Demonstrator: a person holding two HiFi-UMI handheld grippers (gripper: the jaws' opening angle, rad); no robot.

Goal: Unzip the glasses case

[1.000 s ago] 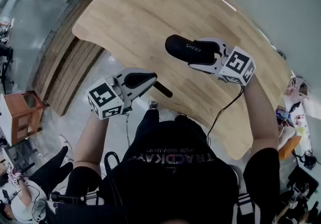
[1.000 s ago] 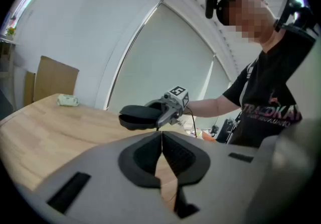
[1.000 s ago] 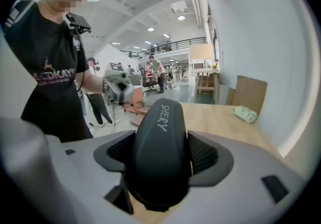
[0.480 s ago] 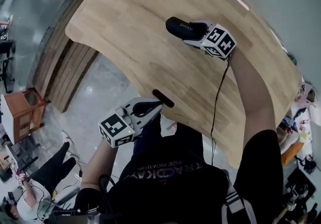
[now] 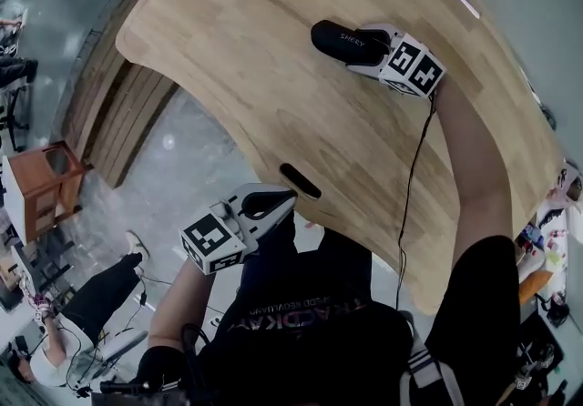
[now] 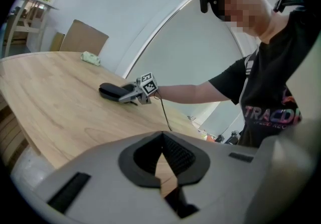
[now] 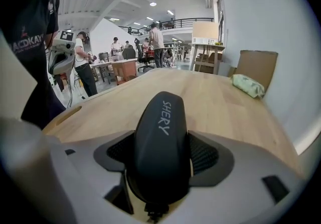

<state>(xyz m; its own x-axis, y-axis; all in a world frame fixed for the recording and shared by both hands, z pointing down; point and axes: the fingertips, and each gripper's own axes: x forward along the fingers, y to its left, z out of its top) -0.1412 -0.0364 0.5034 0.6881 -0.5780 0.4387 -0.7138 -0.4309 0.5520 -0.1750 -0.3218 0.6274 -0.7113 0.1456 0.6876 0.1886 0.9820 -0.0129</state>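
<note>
The black glasses case (image 5: 342, 38) lies near the middle of the surface (image 5: 228, 40). Its long side points straight away from the right gripper (image 5: 369, 49), whose wide jaws squeeze its near end. A small green thing (image 7: 248, 86) sits at the far end. The left gripper (image 5: 273, 201), jaws pressed together, hangs just off the near edge by a dark slot (image 5: 300, 180).

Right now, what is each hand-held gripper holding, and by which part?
Right hand-held gripper: glasses case, clamped across its sides at the end nearest it. Left hand-held gripper: shut, holding nothing.
</note>
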